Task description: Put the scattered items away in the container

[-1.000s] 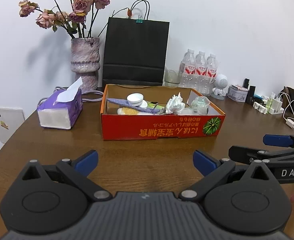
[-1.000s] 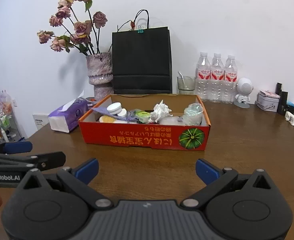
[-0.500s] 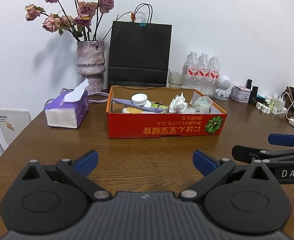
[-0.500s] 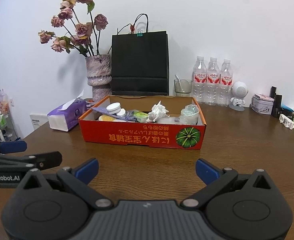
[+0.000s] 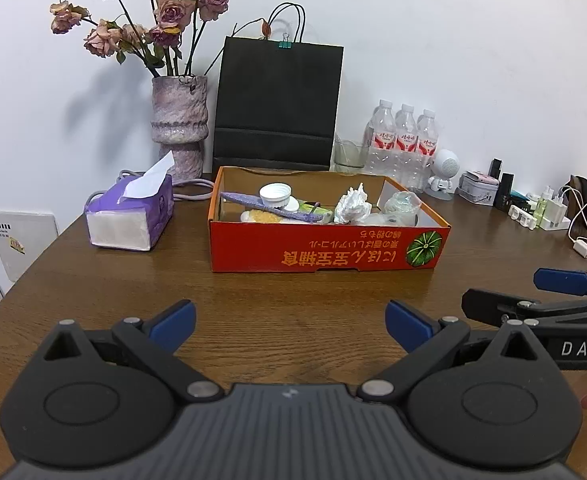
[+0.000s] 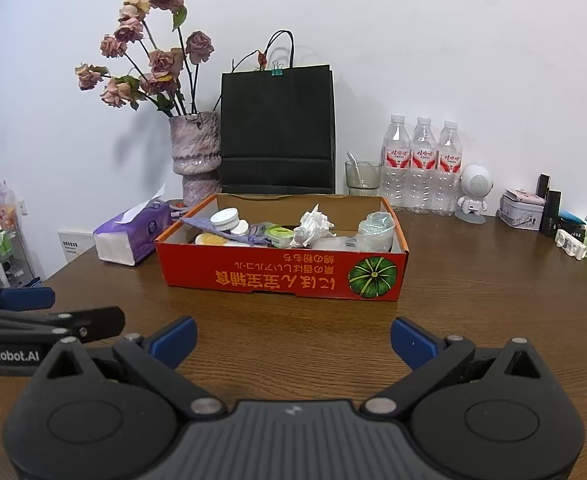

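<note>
A red cardboard box (image 5: 325, 252) (image 6: 281, 276) stands mid-table. Inside lie a white cap (image 5: 275, 194) (image 6: 224, 217), a purple strip (image 5: 249, 202), a crumpled tissue (image 5: 351, 204) (image 6: 312, 226), a green packet (image 6: 279, 234) and a pale glass dish (image 6: 375, 226). My left gripper (image 5: 289, 322) hovers open over bare wood well in front of the box, holding nothing. My right gripper (image 6: 293, 334) is likewise open and empty, in front of the box. Each gripper shows at the edge of the other's view.
A purple tissue pack (image 5: 131, 216) sits left of the box. Behind it stand a vase of dried roses (image 5: 179, 128), a black paper bag (image 5: 277, 108), a glass (image 5: 349, 156) and three water bottles (image 5: 403, 140). Small gadgets and chargers (image 5: 541, 212) crowd the right edge.
Both grippers have drawn back and risen slightly, so the box looks a little farther away. Both stay open and empty; nothing on the table moved.
</note>
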